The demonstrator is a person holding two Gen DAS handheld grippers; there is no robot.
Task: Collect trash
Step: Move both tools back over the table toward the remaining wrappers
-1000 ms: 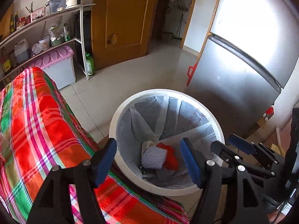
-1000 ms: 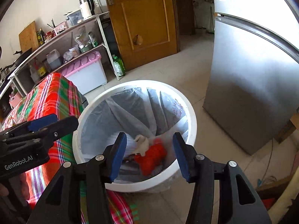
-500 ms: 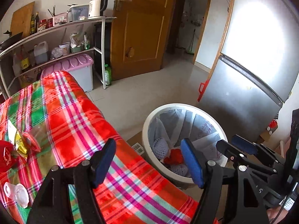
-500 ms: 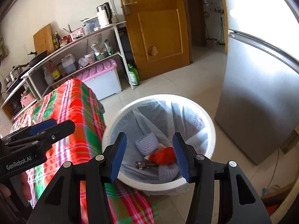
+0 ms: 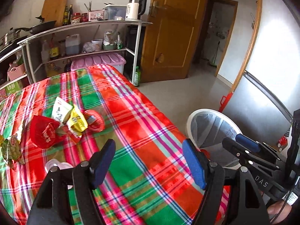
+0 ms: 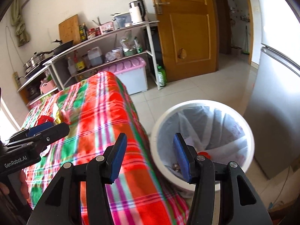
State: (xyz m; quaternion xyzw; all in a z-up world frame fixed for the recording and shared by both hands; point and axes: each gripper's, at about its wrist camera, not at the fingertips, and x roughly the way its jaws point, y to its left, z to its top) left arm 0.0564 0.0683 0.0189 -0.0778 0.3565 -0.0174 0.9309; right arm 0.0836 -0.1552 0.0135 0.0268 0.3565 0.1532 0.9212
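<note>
Trash lies on the plaid tablecloth (image 5: 142, 123): a red wrapper (image 5: 44, 133), a yellow packet (image 5: 77, 121), a white-green packet (image 5: 60, 110), a red ring-shaped wrapper (image 5: 94, 121), a green snack bag (image 5: 11, 150) and a white plastic piece (image 5: 56, 166). The white bin (image 6: 202, 142) with a grey liner stands on the floor beside the table; it also shows in the left wrist view (image 5: 211, 125) and holds red and dark trash. My left gripper (image 5: 148, 159) is open and empty over the cloth. My right gripper (image 6: 148, 153) is open and empty, over the table edge and the bin.
A silver fridge (image 6: 277, 101) stands right of the bin. A shelf rack (image 5: 84, 37) with bottles, a kettle and pots lines the back wall, with a pink-lidded box (image 5: 99, 61) below. A wooden door (image 5: 168, 33) and tiled floor (image 6: 196, 86) lie beyond.
Both grippers have swung left from over the bin toward the table. The trash pile on the cloth has come into the left wrist view. Both stay open.
</note>
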